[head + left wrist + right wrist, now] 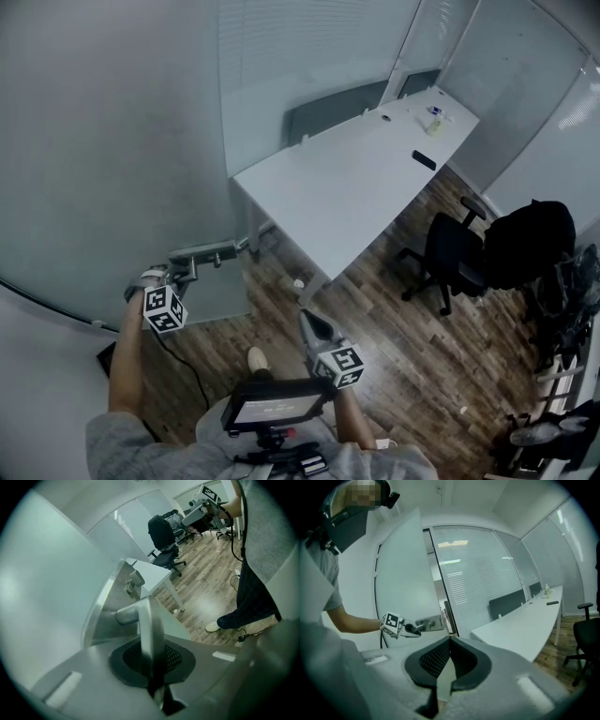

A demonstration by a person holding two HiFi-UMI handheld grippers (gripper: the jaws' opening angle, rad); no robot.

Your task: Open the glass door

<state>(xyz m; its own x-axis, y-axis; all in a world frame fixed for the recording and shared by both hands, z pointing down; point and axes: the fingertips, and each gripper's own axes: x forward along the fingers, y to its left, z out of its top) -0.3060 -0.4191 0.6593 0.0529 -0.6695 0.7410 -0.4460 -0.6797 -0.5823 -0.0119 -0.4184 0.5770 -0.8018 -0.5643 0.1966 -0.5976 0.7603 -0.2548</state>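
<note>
Head view: handle in left tool

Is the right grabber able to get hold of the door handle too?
Probably not yet. The left gripper is shut on the door handle, taking up its lever, while the right gripper hangs shut and apart from it.

Clearance | the glass door walls off my left, its free edge near the white desk corner, with only a narrow gap between | open wood floor lies ahead of my right gripper | an office chair blocks the desk's far side.
</note>
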